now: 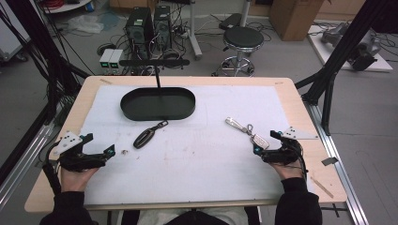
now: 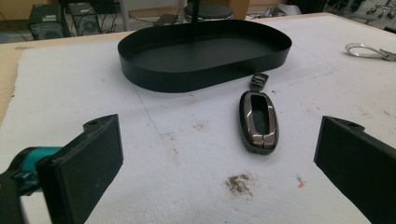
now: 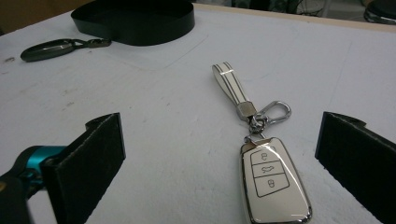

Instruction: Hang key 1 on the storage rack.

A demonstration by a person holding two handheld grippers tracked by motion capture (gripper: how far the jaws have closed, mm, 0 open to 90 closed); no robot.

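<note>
- Black and flat-padded, the two jaws of the right gripper (image 3: 219,158) are standing spread wide apart in the right gripper view, with nothing pinched between them.
- A white key fob (image 3: 273,182) is lying on the table between those spread jaws, nearer the right-hand jaw and touching neither. It is glossy white with a chrome rim and three outlined buttons stacked on its face.
- A silver clip (image 3: 273,112) is joining the fob to a white strap (image 3: 231,84) with dark stripes, which is stretching away from the gripper across the table.
- In the high view, the right gripper (image 1: 264,146) is sitting at the right side of the table, held by a hand in a dark sleeve, with the fob just ahead of its tips.
- The left gripper (image 2: 217,154) is also holding its jaws spread wide and empty in the left gripper view.
- A dark key fob (image 2: 259,122) is lying beyond and between those jaws, well clear of both. It is a long oval, shiny dark brown-grey at the rim with a black centre, and a small dark clasp is trailing from its far end.
- In the high view, the left gripper (image 1: 111,151) is resting at the left side of the table, with the dark fob lying apart from it towards the middle.
- A black oval tray (image 1: 141,110) with a low wall is sitting just beyond the dark fob, with a thin black post rising from it.
- A white mat (image 1: 197,154), lightly stained, is covering most of the wooden table (image 1: 300,117).
</note>
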